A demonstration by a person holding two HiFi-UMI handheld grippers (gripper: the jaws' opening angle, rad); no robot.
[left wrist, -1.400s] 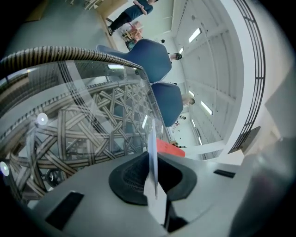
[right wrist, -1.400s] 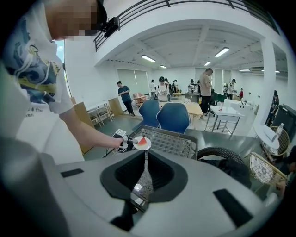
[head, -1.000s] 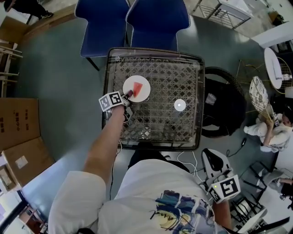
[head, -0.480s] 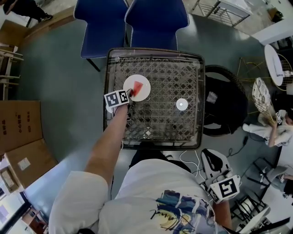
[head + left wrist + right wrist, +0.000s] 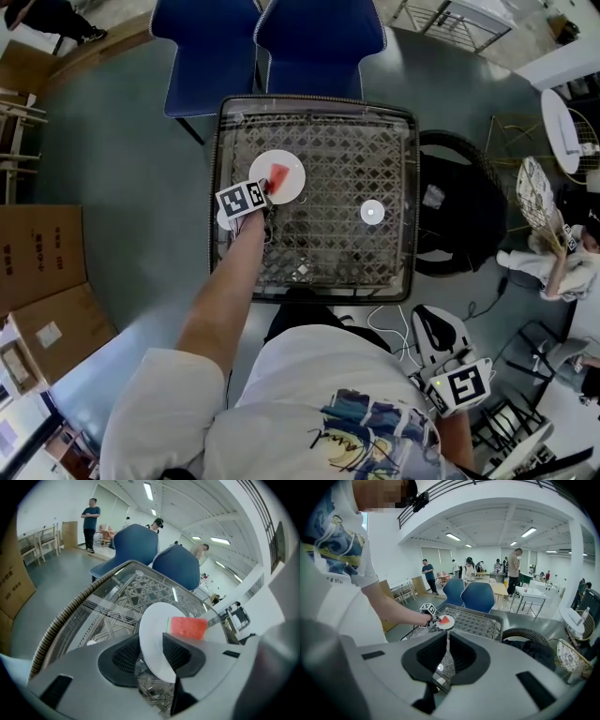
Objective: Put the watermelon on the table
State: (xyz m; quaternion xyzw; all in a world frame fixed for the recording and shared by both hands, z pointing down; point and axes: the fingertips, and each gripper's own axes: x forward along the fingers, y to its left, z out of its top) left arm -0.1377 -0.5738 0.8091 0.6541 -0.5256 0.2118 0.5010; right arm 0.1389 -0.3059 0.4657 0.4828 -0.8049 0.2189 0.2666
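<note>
Grip comes first: left gripper (image 5: 157, 656) clamps its jaws on the near rim of the white plate (image 5: 154, 630); carried level and slowly, I judge, the watermelon (image 5: 188, 627) just beyond the jaws won't slide; table (image 5: 375, 150) spreads beneath and ahead; left arm reaches forward, nearly straight; right gripper (image 5: 446, 656) hangs back, jaws together, empty.

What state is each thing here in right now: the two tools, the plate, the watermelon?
Left tool: shut on the near edge of the plate.
Right tool: shut, empty, held low and away from the table.
Plate: clamped between the left tool's jaws, over the table; cannot tell whether it is lifted.
Watermelon: lying on the plate, not on the table itself.
</note>
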